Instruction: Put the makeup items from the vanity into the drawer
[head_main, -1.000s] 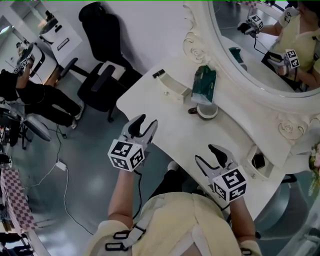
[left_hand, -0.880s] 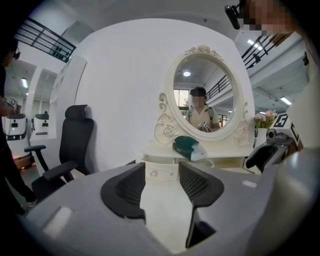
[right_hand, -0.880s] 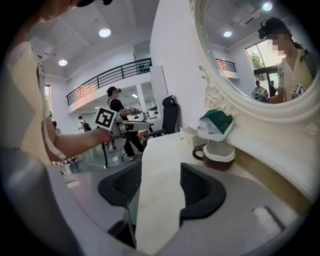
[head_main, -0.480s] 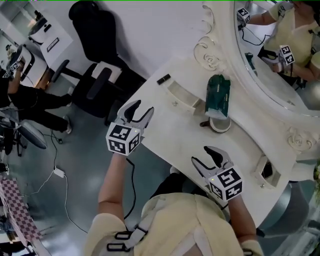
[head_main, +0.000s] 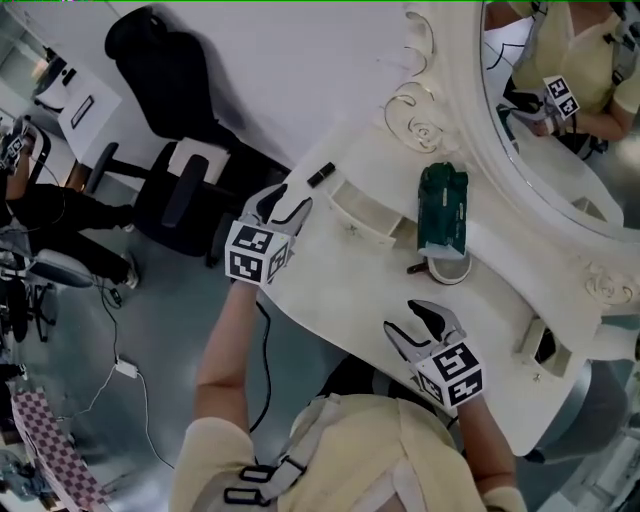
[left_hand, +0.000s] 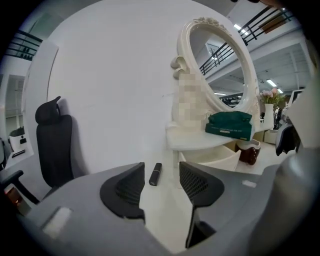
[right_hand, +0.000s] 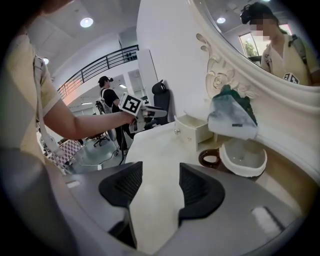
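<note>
Left gripper (head_main: 287, 203) wide open, jaws just closing slightly, empty. Small black lipstick tube (left_hand: 155, 174) lies ahead, far left on white desk (head_main: 330, 290). Right gripper (head_main: 403, 317) open, empty.

Left gripper (head_main: 285, 203) at the left edge of the worktop (head_main: 345, 285), forearm (head_main: 228, 340) outstretched, jaws wide apart with nothing between the pads; they have just closed slightly. Right gripper (head_main: 410, 322) over the worktop's near edge, jaws apart, empty.
</note>
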